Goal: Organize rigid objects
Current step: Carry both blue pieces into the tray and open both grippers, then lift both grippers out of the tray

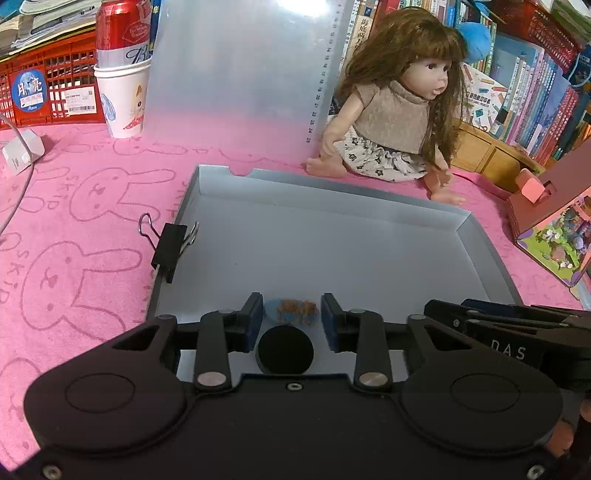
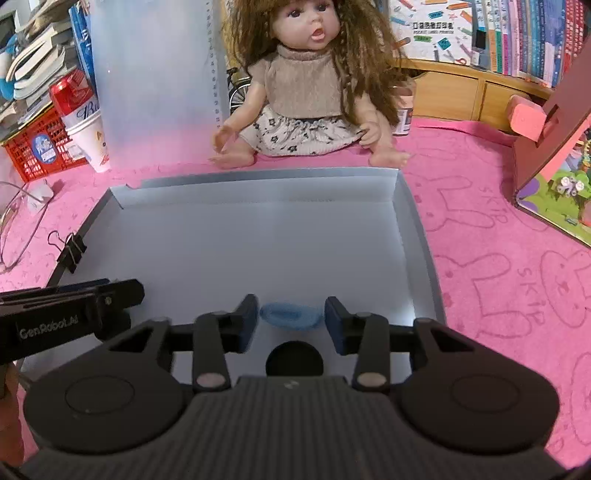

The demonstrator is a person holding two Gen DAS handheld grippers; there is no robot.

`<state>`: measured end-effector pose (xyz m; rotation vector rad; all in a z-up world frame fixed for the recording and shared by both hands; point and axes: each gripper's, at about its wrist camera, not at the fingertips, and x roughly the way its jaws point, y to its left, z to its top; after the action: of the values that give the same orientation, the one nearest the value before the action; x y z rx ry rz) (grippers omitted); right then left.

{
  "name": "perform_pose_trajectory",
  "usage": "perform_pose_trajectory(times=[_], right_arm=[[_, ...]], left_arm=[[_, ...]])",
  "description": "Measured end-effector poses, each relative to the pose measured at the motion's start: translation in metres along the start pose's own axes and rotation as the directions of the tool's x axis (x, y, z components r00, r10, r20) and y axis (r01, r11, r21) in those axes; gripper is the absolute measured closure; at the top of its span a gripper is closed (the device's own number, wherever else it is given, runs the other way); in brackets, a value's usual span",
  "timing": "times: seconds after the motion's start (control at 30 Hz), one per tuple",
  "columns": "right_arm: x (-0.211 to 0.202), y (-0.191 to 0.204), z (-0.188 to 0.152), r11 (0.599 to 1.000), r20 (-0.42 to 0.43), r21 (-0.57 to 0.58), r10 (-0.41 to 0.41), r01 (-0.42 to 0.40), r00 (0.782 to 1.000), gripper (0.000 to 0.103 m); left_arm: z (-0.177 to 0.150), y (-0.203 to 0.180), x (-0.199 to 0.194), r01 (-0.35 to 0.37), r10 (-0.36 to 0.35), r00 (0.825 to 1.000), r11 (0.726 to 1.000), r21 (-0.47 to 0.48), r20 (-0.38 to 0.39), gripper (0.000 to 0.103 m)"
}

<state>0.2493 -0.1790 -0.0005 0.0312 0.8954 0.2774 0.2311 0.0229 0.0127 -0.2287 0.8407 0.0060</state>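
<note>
Tongs, left (image 1: pixel 291 314): spread, pinching nothing, a small blue oval piece with an orange-brown figure (image 1: pixel 291 312) lying between the blue pads (image 1: pixel 255 314), untouched as far as the view shows. Tongs, right (image 2: pixel 291 315): likewise spread, with a plain blue oval piece (image 2: pixel 290 315) between the tips, flat on the tray floor. Whether these are one piece or two seen from each side cannot be told. Handling, by judgement: small, light, stiff, low in profile; smooth curved edges likely to slip, so grip across the short width, pads low against the floor. Container: shallow white tray (image 1: pixel 332 206), near end occupied by the pieces, the rest bare. Fitting: black binder clip (image 1: pixel 170 249) clamped on the tray's left wall. Beyond the tray: seated doll (image 2: pixel 306 85) with long brown hair, just past the far wall; translucent plastic sheet (image 1: pixel 236 66) standing upright; paper cup (image 1: pixel 122 99) holding a red can (image 1: pixel 122 29); red crate (image 1: pixel 48 85); bookshelf (image 1: pixel 535 85). Surface: bench under pink rabbit-print cloth (image 1: pixel 74 221).
</note>
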Motion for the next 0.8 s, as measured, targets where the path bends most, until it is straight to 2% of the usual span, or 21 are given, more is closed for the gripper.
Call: perform_pose_trajectory(times=[0.03, 0.13, 0.33, 0.57, 0.8], right_arm=[[-0.001, 0.000, 0.000, 1.000, 0.003, 0.001, -0.002, 0.002, 1.000, 0.041], [-0.008, -0.001, 0.001, 1.000, 0.024, 0.001, 0.002, -0.002, 1.000, 0.038], [-0.035, -0.001, -0.004, 1.000, 0.094, -0.013, 0.022, -0.021, 0.995, 0.031], [-0.076, 0.002, -0.020, 0.997, 0.188, -0.052, 0.058, -0.049, 0.980, 0.025], [-0.113, 0.001, -0.053, 0.992, 0.259, -0.114, 0.085, -0.057, 0.962, 0.024]], left_arm=[[0.000, -0.001, -0.002, 0.003, -0.003, 1.000, 1.000, 0.008, 0.002, 0.062], [-0.002, -0.005, -0.009, -0.002, 0.002, 1.000, 0.999, 0.033, 0.020, 0.057], [-0.007, -0.010, -0.035, 0.019, -0.025, 0.997, 0.998, 0.067, 0.078, 0.038], [-0.027, -0.016, -0.073, 0.036, -0.051, 0.988, 0.993, 0.110, 0.143, 0.036], [-0.059, -0.019, -0.113, 0.073, -0.101, 0.974, 0.988, 0.139, 0.203, 0.034]])
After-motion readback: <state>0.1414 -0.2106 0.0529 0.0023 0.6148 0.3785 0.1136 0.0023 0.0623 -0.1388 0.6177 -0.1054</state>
